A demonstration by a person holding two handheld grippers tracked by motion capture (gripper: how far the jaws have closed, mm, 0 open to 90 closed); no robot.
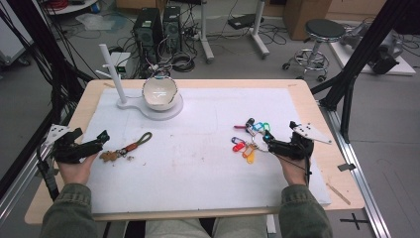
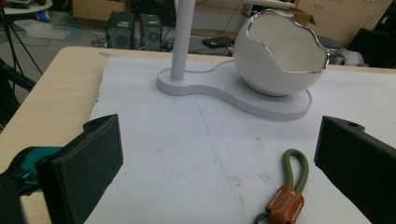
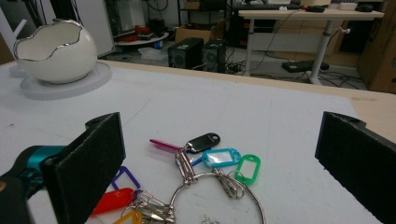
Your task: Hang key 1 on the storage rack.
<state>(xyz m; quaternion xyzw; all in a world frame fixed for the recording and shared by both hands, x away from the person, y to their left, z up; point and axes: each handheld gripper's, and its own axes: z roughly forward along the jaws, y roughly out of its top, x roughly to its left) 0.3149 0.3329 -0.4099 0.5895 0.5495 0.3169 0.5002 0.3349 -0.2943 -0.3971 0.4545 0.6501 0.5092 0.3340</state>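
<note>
Jaws of both grippers stand wide apart, nothing clamped. Right gripper sits at the near-right of the white mat, its jaws either side of the key ring w/ coloured tags. Left gripper is at the mat's left edge, just beside the keychain w/ olive cord loop and brown leather collar; a small brown charm trails off its near end.

My judgement on handling:
- Key ring: light, loose bundle. Wire ring is thin, hard, prob. slippery on the pads; plastic tags flop and will swing. Best hold approx. at the cluster where clips meet the ring, not on a single tag.
- Keychain: light, cord soft and compliant, will sag. Leather collar is the firmest spot, so I'd grip there.

Eggshell-shaped bowl on its white stand is at the far side, well apart from both; looks fragile, keep clear.
</note>
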